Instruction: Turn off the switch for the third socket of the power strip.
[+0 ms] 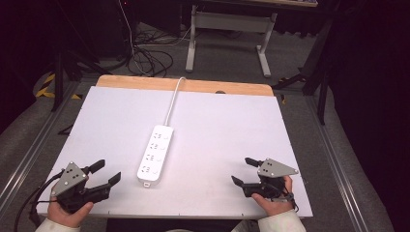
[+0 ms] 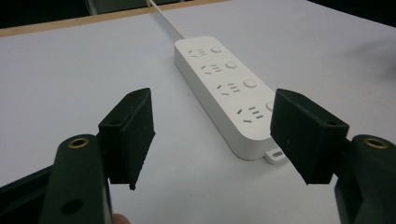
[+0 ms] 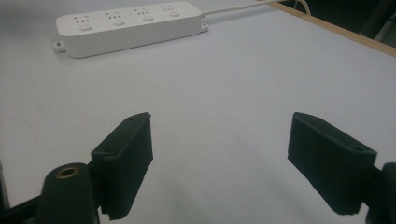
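Note:
A white power strip with several sockets and round buttons lies in the middle of the white table top, its white cable running off over the far edge. My left gripper rests at the near left corner, open and empty, its jaws aimed at the strip's near end. Over at the near right, my right gripper is also open with nothing between its jaws. From its own view the strip lies far off at the upper left.
A wooden strip borders the table's far edge. Beyond it on the floor are tangled cables and the white legs of another table. Metal rails run along both sides.

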A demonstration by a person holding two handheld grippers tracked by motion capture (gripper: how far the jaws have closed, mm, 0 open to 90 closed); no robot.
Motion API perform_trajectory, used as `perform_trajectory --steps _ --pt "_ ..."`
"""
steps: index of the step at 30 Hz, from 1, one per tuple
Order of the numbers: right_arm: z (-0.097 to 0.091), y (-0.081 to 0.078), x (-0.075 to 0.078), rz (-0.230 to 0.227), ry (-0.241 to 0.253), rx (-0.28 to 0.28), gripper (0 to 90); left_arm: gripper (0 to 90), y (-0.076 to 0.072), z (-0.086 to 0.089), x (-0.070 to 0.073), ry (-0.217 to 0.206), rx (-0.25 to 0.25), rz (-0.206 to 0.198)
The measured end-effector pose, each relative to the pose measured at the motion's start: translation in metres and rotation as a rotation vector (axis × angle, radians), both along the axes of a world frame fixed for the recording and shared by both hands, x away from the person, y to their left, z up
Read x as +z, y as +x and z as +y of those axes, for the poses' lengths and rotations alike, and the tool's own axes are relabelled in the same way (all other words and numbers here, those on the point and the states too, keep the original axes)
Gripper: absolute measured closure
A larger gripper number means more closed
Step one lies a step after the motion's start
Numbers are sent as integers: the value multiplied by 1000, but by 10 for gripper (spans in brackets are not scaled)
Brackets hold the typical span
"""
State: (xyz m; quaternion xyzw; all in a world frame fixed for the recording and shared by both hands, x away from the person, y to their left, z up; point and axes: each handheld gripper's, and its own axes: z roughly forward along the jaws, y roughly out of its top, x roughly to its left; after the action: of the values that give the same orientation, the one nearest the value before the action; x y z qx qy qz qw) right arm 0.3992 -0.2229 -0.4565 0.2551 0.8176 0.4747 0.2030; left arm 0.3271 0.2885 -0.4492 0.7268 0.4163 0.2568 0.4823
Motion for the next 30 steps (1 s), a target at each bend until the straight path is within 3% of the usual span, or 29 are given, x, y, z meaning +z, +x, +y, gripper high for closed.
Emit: perform_trajectory --steps 6,13,16,24,30 --pt "0 0 0 -4 -2 -1 223 275 -2 1 2 -2 0 -17" --pt "0 0 0 0 3 7 232 280 -4 -1 5 57 16 -37" --pt "0 -1 1 -3 3 7 234 283 -5 0 6 51 22 -39" --pt "-1 0 1 3 8 1 235 271 -2 2 8 25 22 22" --pt "-1 1 0 5 10 1 235 295 -1 1 10 58 26 16"
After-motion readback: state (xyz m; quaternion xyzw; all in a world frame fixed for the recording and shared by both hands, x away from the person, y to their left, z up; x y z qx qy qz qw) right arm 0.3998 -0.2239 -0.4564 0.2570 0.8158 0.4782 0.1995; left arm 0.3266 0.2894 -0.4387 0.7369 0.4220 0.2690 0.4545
